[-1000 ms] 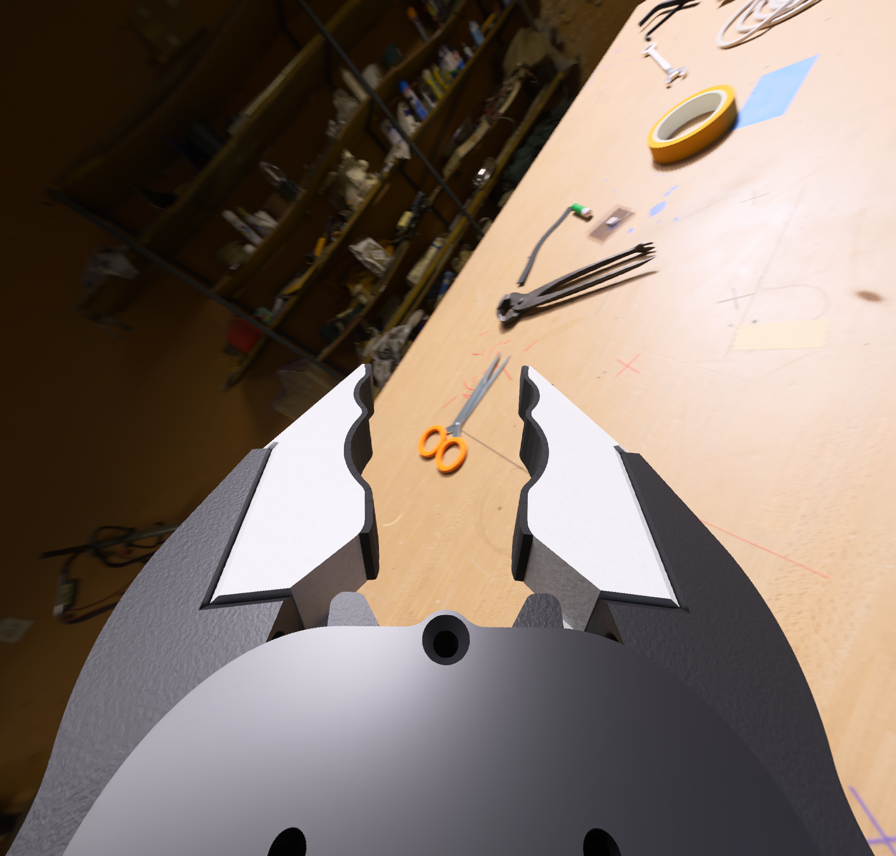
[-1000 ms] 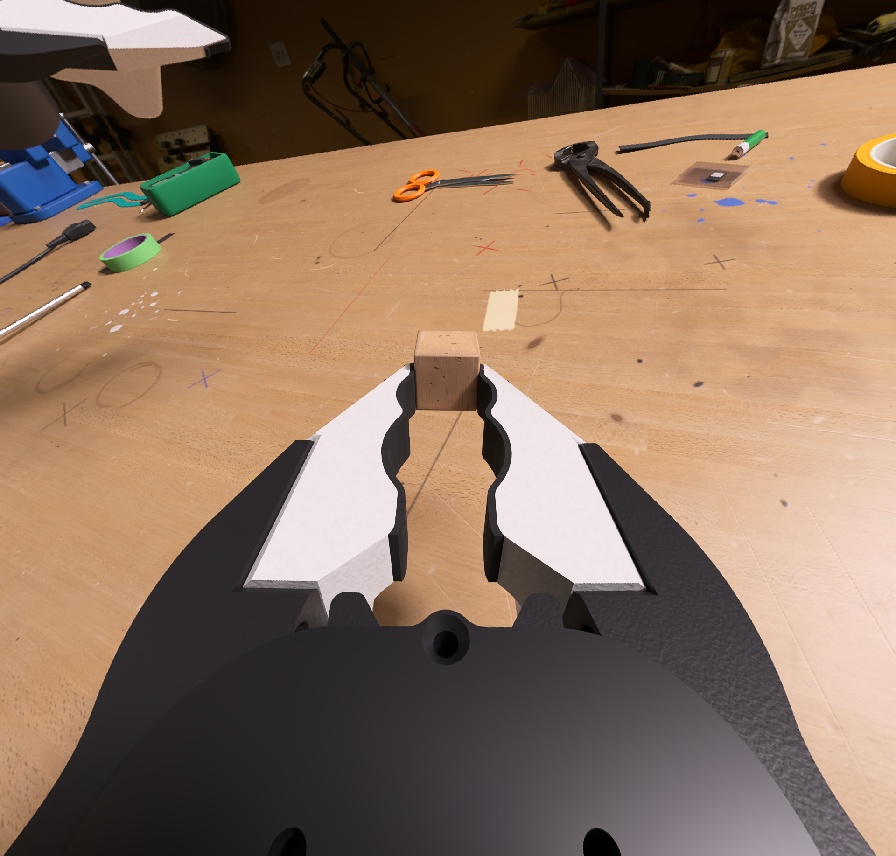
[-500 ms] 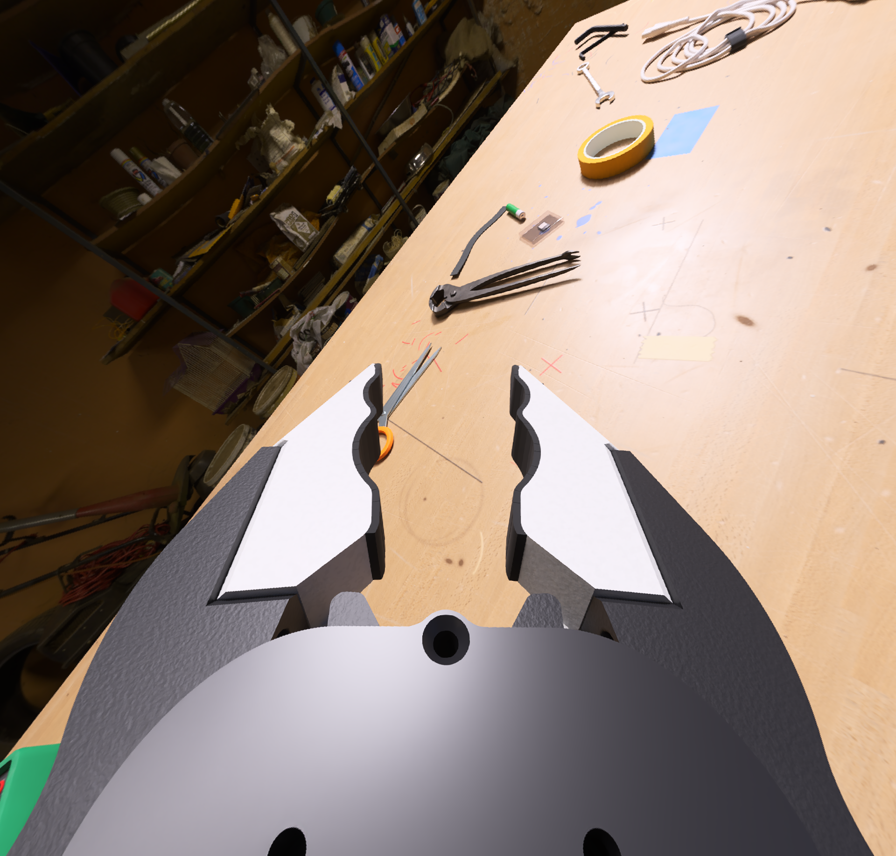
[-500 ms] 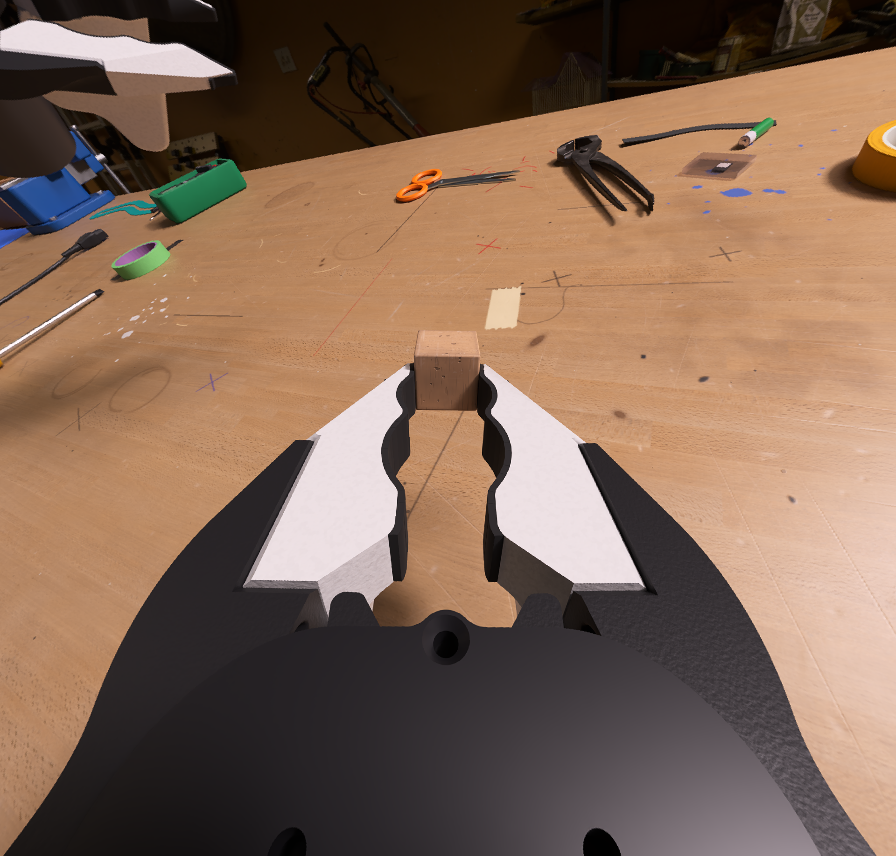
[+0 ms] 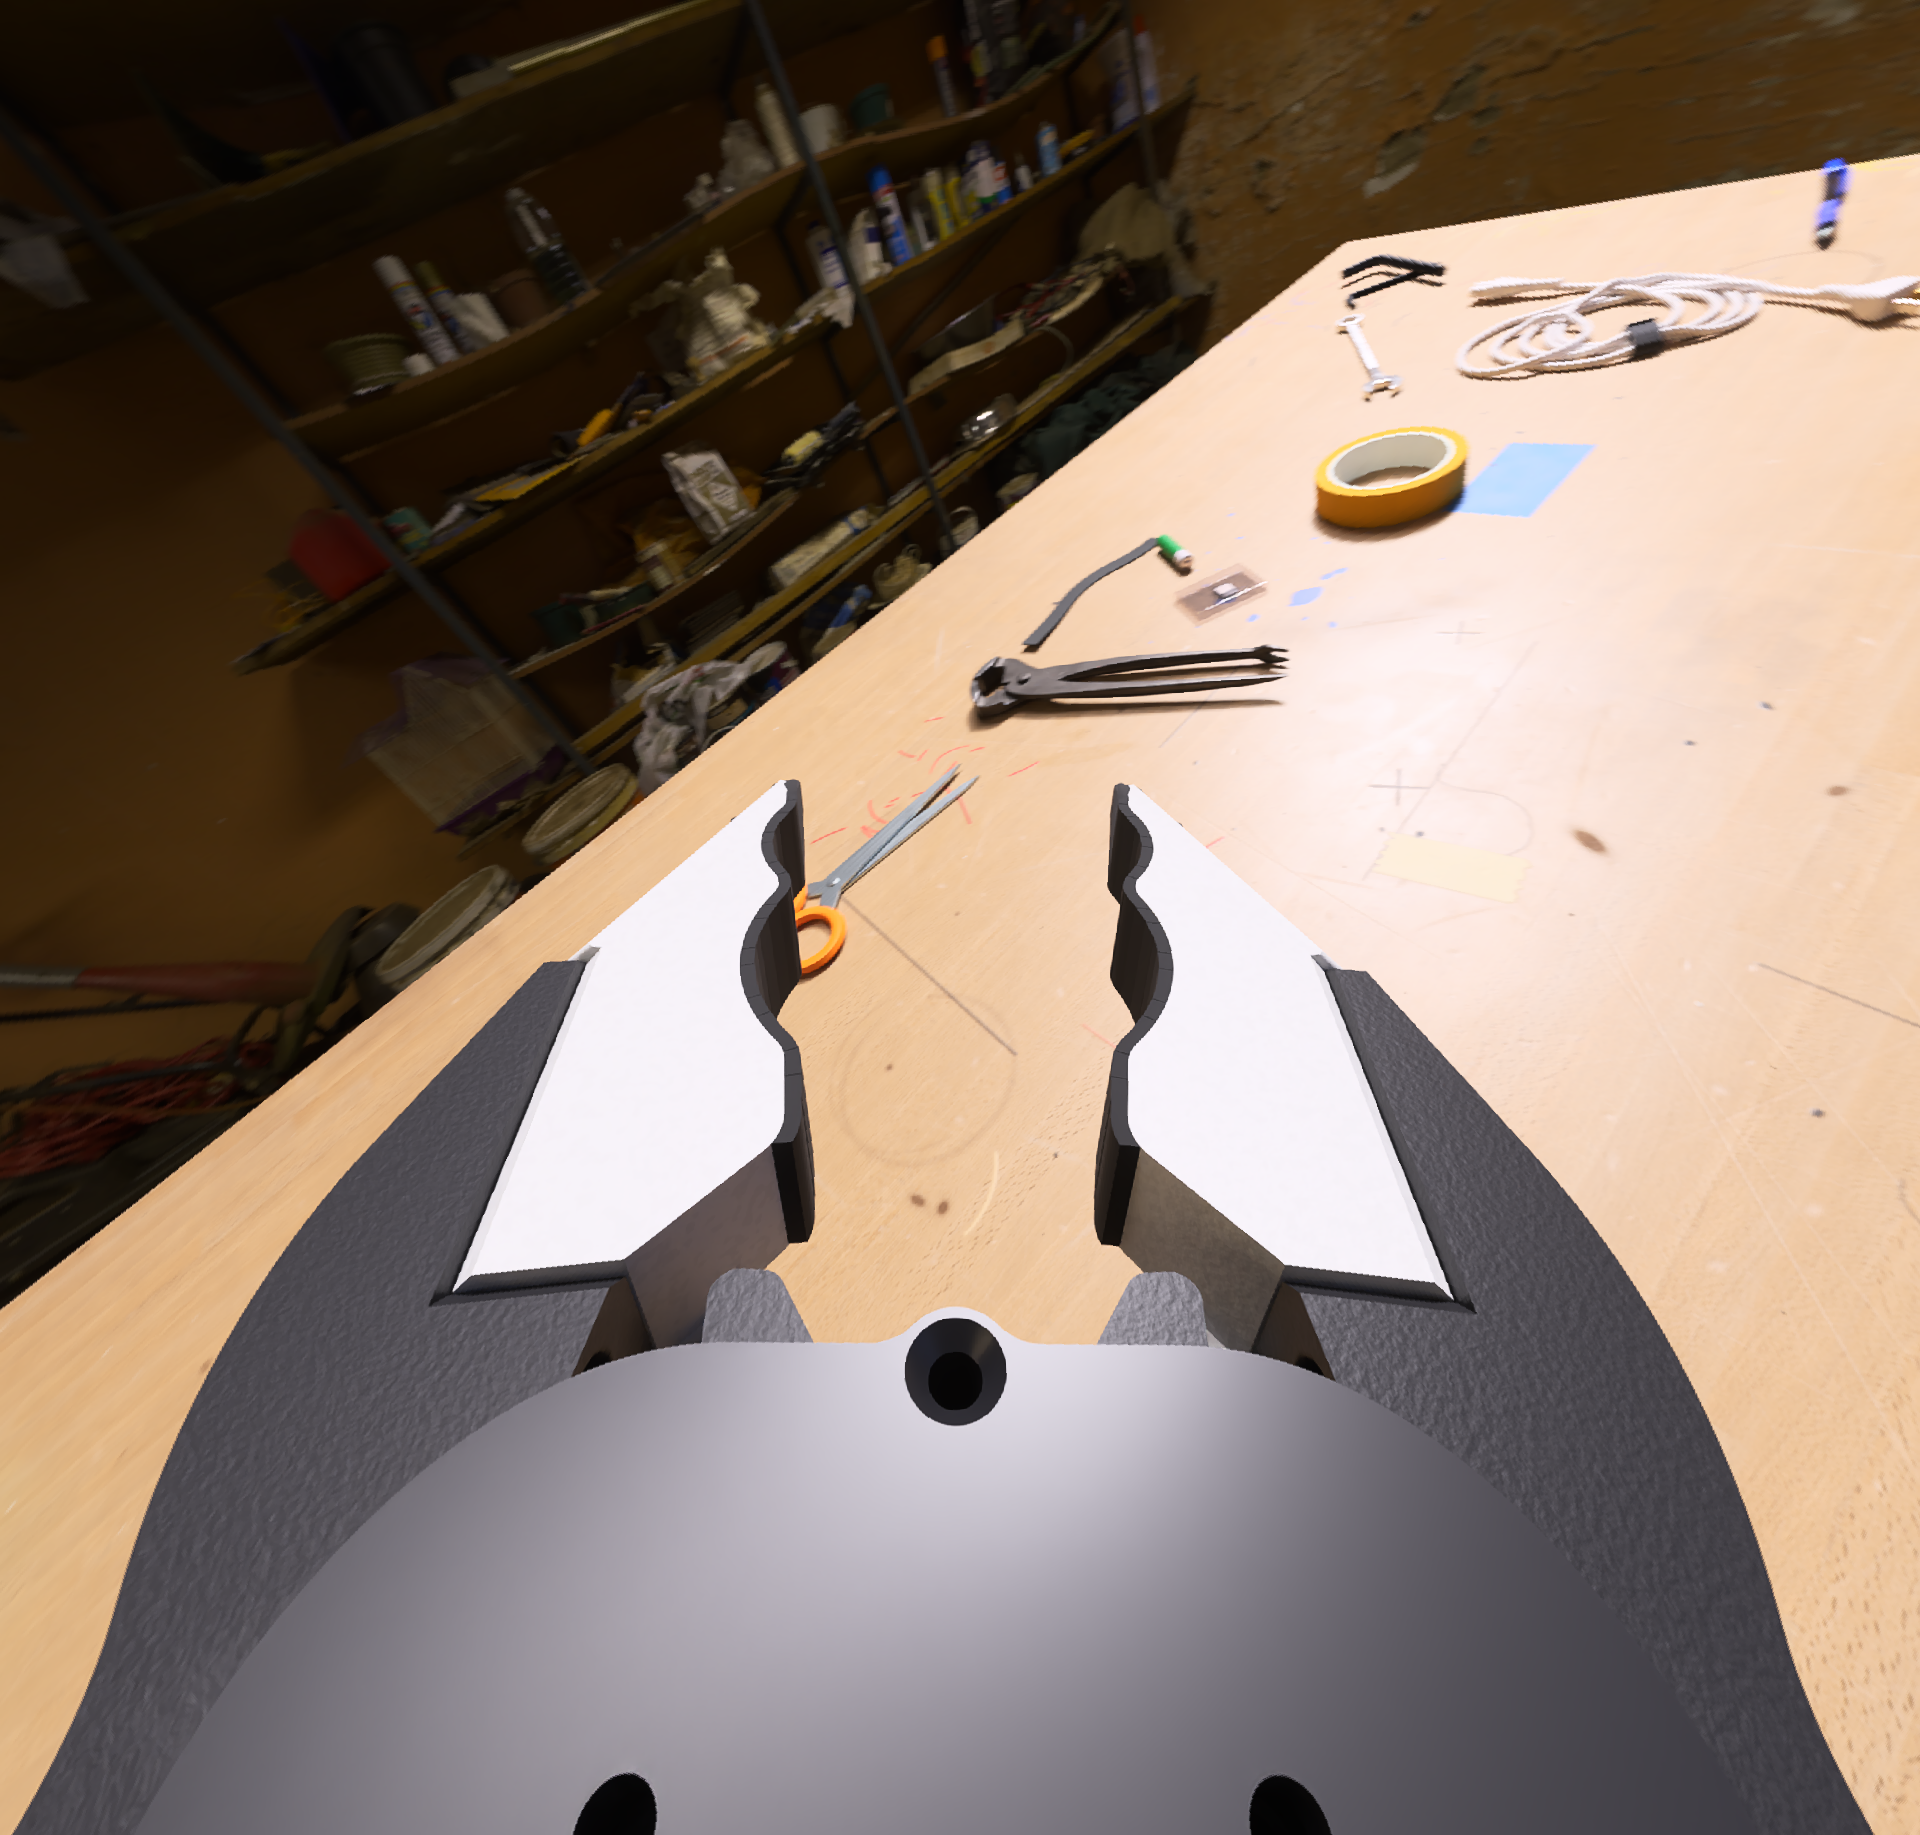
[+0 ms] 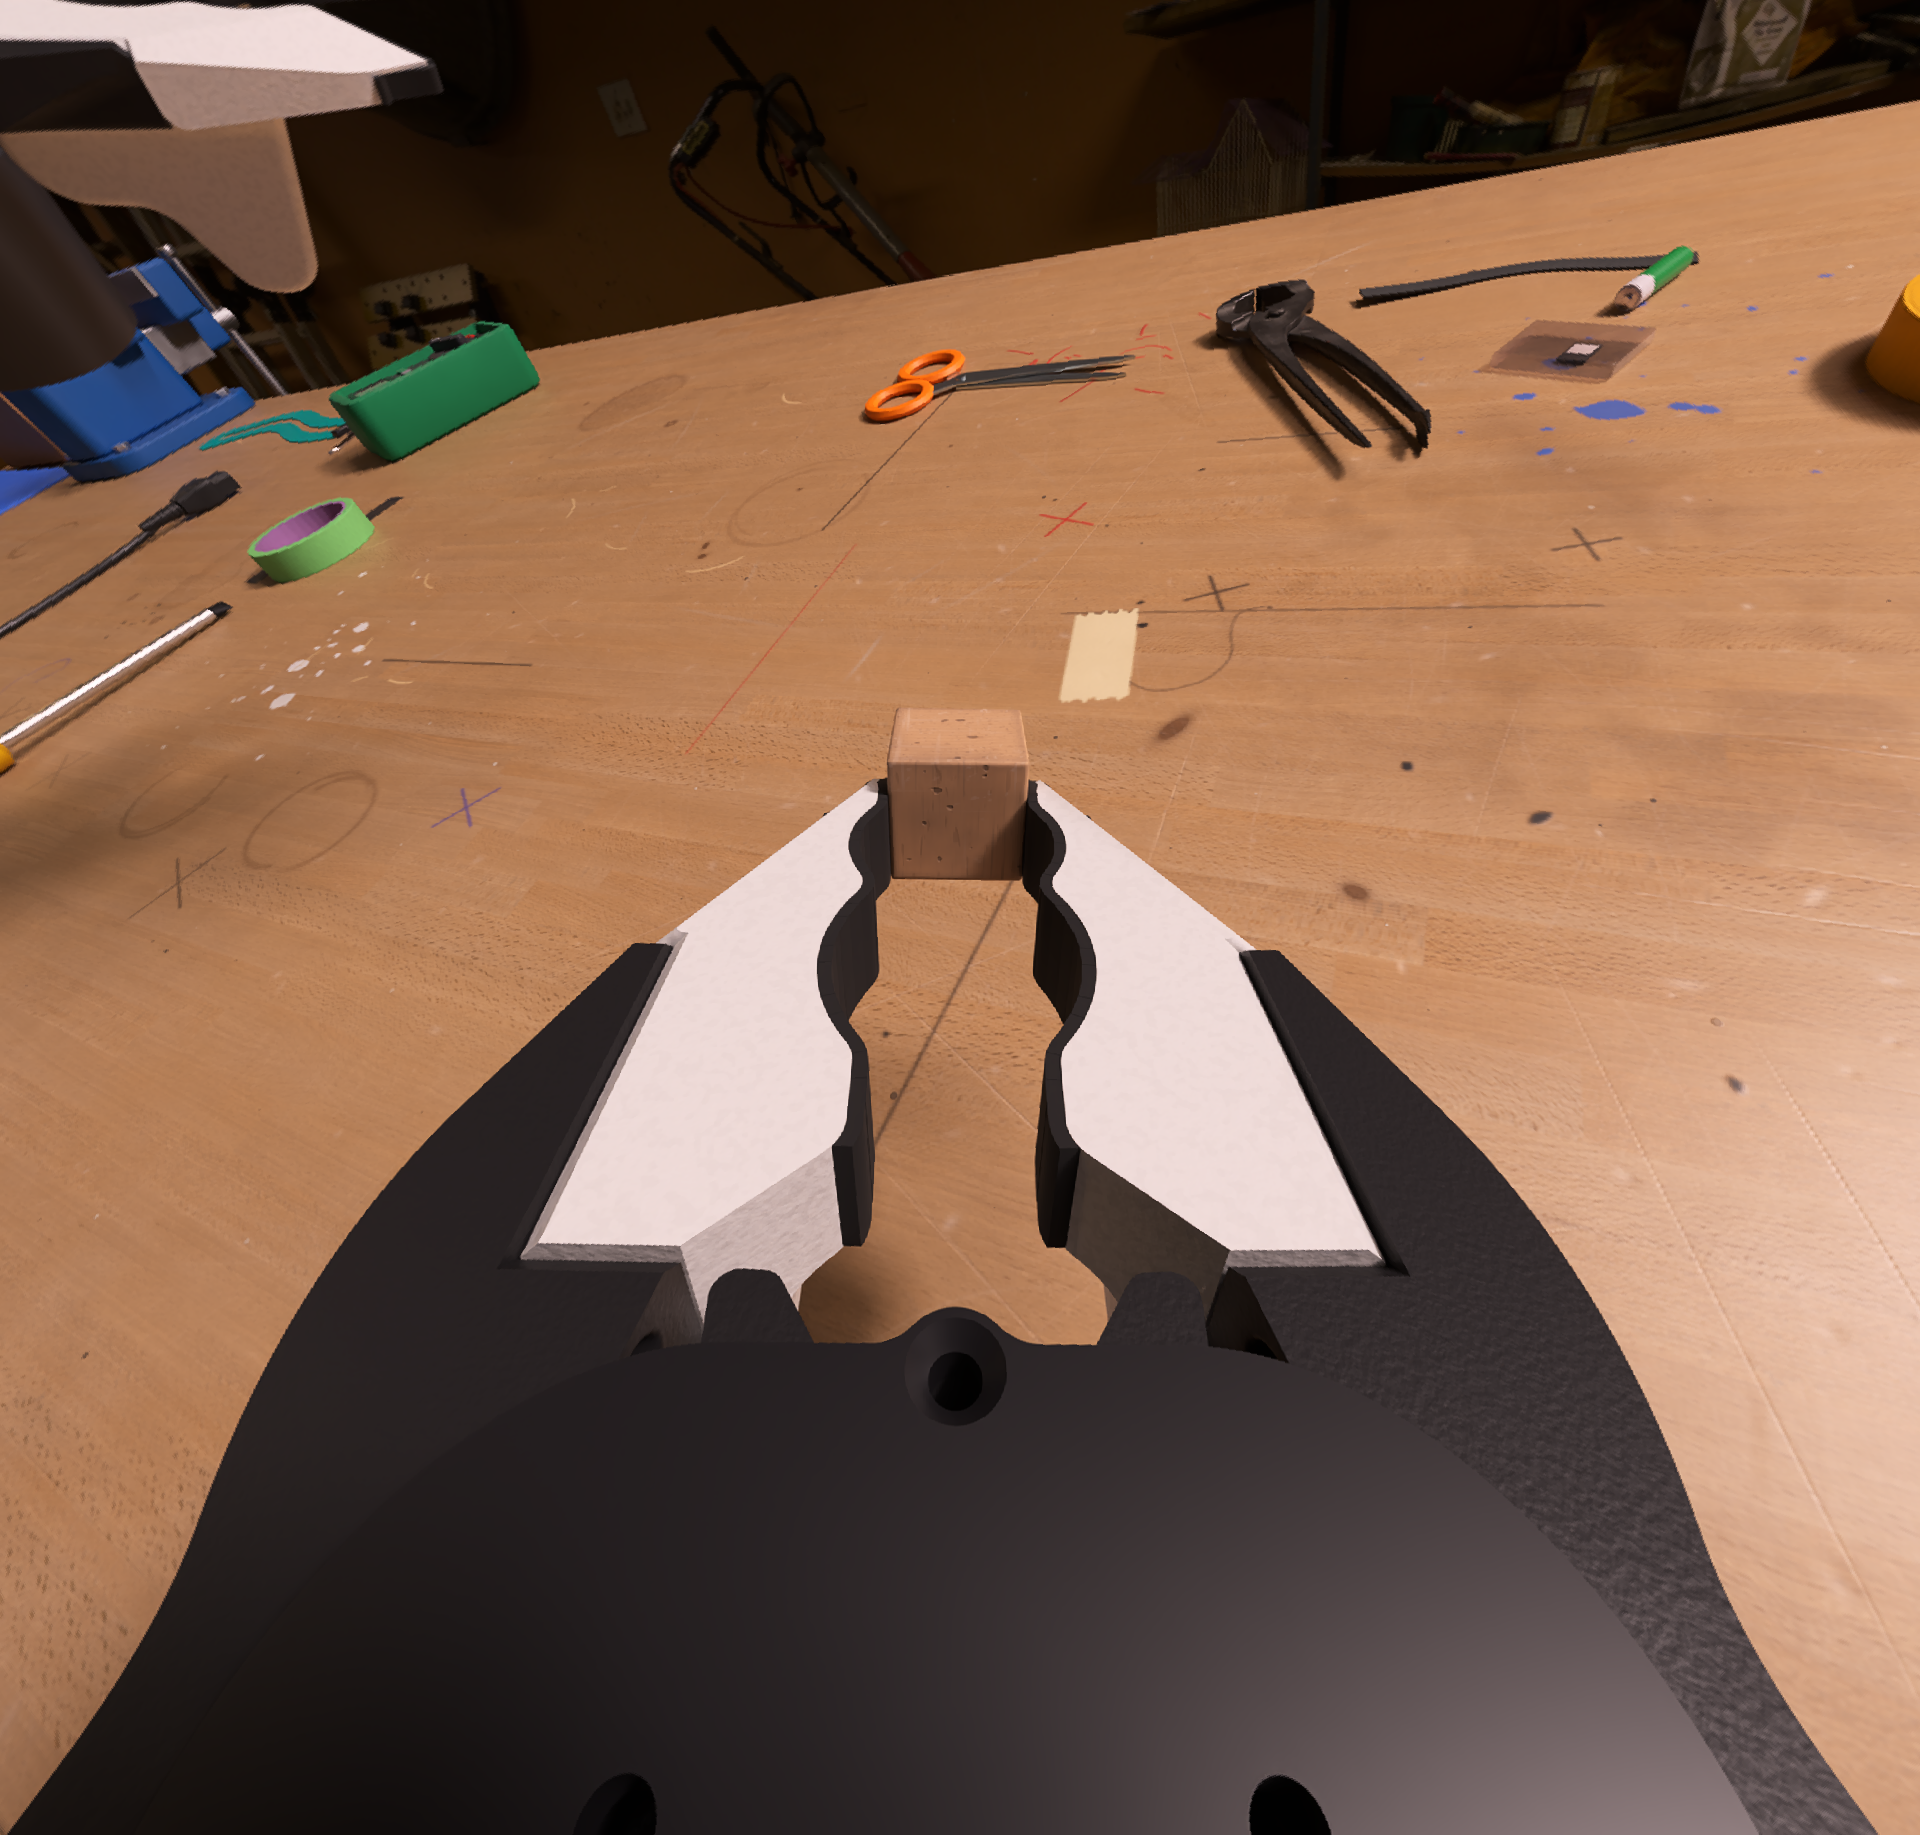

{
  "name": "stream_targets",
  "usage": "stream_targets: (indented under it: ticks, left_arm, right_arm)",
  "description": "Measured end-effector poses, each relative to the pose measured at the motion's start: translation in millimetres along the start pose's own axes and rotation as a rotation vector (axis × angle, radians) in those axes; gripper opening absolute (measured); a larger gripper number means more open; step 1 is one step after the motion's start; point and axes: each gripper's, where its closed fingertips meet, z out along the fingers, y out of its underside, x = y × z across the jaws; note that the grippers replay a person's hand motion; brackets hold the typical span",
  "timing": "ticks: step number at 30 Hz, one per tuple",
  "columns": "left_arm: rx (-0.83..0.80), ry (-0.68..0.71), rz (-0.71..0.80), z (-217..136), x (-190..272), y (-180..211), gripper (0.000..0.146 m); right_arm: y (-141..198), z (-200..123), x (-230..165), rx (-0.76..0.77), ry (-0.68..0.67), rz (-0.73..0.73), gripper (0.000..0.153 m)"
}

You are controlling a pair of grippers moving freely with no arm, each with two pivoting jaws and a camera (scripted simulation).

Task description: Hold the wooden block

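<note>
Right tongs (image 6: 957, 829): tips pinching the wooden block (image 6: 957, 798) at its two side faces, judged a hold by side pressure. The block sits at the tips, at the view's centre, over the tabletop (image 6: 1455, 954); a pale cube, dark-specked. Left tongs (image 5: 956, 819): spread, empty. Orange-handled scissors (image 6: 977, 383) at 12 o'clock, beyond the block.
</note>
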Motion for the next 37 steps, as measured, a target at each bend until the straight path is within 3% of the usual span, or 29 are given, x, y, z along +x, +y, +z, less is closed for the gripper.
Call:
stream_targets:
  ticks: [4,9,23,26,32,37]
  left_arm:
    - [-0.015,0.08,0.025,10.1,12.3,-0.6,0.052]
    - [-0.057,0.115,0.022,11.4,21.1,5.5,0.054]
    - [-0.044,0.115,0.027,-12.8,31.8,6.8,0.057]
    - [-0.007,0.044,-0.002,-16.6,22.8,2.1,0.057]
    - [0.03,-0.131,-0.29,-27.7,10.6,13.4,0.075]
    - [0.055,-0.156,-0.332,-23.8,18.9,16.1,0.09]
  right_arm:
    - [0.4,0.3,-2.5,-0.002,-0.001,-0.013,0.024]
    - [0.7,-0.7,-1.9,-0.002,-0.003,-0.007,0.024]
    - [2.2,1.0,-6.2,-0.011,-0.008,-0.02,0.024]
    - [2.3,0.7,-6.5,-0.012,-0.008,-0.02,0.024]
    - [2.9,1.0,-6.4,-0.016,-0.01,-0.016,0.024]
    - [3.4,1.5,-7.4,-0.02,-0.014,-0.02,0.024]
